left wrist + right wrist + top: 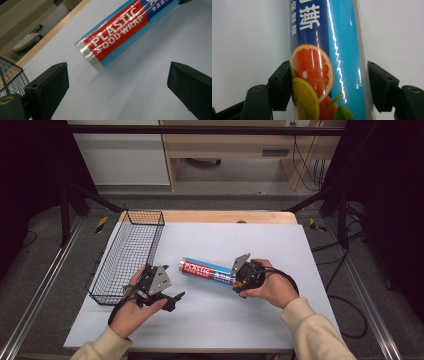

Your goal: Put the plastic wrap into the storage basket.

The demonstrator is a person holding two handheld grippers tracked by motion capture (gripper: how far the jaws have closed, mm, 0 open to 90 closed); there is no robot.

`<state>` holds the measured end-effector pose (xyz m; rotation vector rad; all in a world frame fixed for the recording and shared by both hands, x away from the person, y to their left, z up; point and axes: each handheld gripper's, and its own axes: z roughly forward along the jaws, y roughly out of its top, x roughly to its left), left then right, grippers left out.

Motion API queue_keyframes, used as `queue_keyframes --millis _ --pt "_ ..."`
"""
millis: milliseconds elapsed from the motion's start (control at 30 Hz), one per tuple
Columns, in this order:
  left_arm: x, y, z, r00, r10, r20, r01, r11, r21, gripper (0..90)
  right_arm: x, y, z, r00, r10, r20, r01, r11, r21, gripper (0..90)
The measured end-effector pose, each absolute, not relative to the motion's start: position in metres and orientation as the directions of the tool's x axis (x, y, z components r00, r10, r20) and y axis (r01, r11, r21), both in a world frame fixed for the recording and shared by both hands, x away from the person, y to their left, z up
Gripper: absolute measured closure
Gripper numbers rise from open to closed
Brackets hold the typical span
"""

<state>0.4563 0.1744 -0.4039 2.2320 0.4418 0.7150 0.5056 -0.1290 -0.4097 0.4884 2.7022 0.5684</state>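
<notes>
Though wide-jawed, wrap roll [120,32] beyond left hand-held gripper [117,87]

The roll of plastic wrap [207,270] is light blue with a red panel carrying white letters, a dark blue band with white characters, and a print of a cut orange, a yellow lemon slice and a green leaf at the end clamped in the black right gripper [239,279]. The left gripper [167,303] is black too, with a grey plate on top. The basket [127,254] at the table's left edge is black wire mesh, the table [260,320] pale grey-white with a light wood far edge, and both sleeves [315,332] are cream
</notes>
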Motion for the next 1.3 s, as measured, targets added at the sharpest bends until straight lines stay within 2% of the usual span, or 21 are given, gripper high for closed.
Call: queue_keyframes --millis 33,233,467,633,1300 --pt "0.46 0.17 -0.398 0.803 0.467 0.369 0.074 -0.693 0.717 3.7 0.506 -0.13 -0.404 -0.886 0.376 -0.271 0.24 0.873 0.425 30.6" --pt "0.473 0.152 -0.386 0.821 0.395 0.413 0.02 -0.742 0.67 3.7 0.503 -0.129 -0.388 -0.889 0.335 -0.313 0.198 0.896 0.397 30.7" --pt "0.485 0.138 -0.373 0.824 0.337 0.454 -0.035 -0.771 0.636 4.0 0.503 -0.125 -0.368 -0.888 0.286 -0.36 0.141 0.915 0.378 30.8" --pt "0.491 0.131 -0.362 0.824 0.326 0.463 -0.053 -0.769 0.637 4.1 0.506 -0.122 -0.356 -0.888 0.254 -0.384 0.108 0.925 0.364 30.9" --pt "0.498 0.118 -0.349 0.843 0.24 0.482 -0.111 -0.798 0.593 4.2 0.499 -0.114 -0.345 -0.887 0.21 -0.412 0.066 0.94 0.336 31.0"
